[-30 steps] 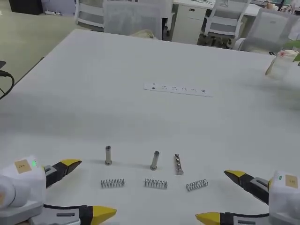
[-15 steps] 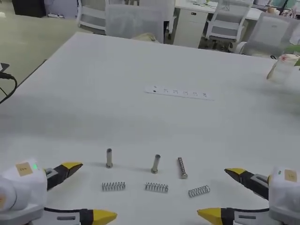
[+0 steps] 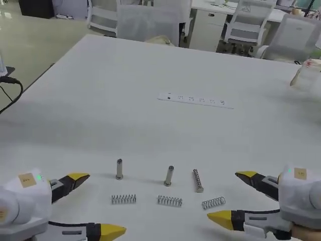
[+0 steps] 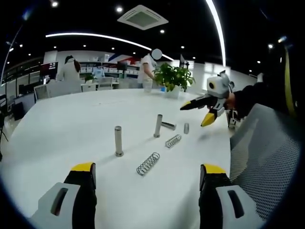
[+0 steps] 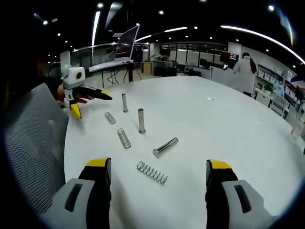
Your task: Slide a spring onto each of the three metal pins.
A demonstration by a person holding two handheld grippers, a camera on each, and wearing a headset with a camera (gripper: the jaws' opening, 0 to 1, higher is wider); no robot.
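Observation:
Three metal pins sit on the white table: the left pin [image 3: 119, 169] and the middle pin [image 3: 169, 176] stand upright, and the right pin [image 3: 197, 180] lies on its side. In front of them lie three springs: left [image 3: 123, 199], middle [image 3: 169, 201] and right [image 3: 213, 203]. My left gripper [image 3: 93, 203] is open at the lower left, short of the left spring [image 4: 148, 163]. My right gripper [image 3: 231, 197] is open just right of the right spring [image 5: 152, 172], with the lying pin [image 5: 165, 147] beyond it. Neither gripper holds anything.
A white power strip [image 3: 195, 100] lies further back on the table [image 3: 130, 90]. A clear container [image 3: 305, 74] stands at the far right edge. Office chairs [image 3: 135, 20] line the far side. A black cable [image 3: 10, 88] hangs off the left.
The right gripper has moved left, closer to the right spring. The head view has shifted a little. Pins, springs and the left gripper have not moved.

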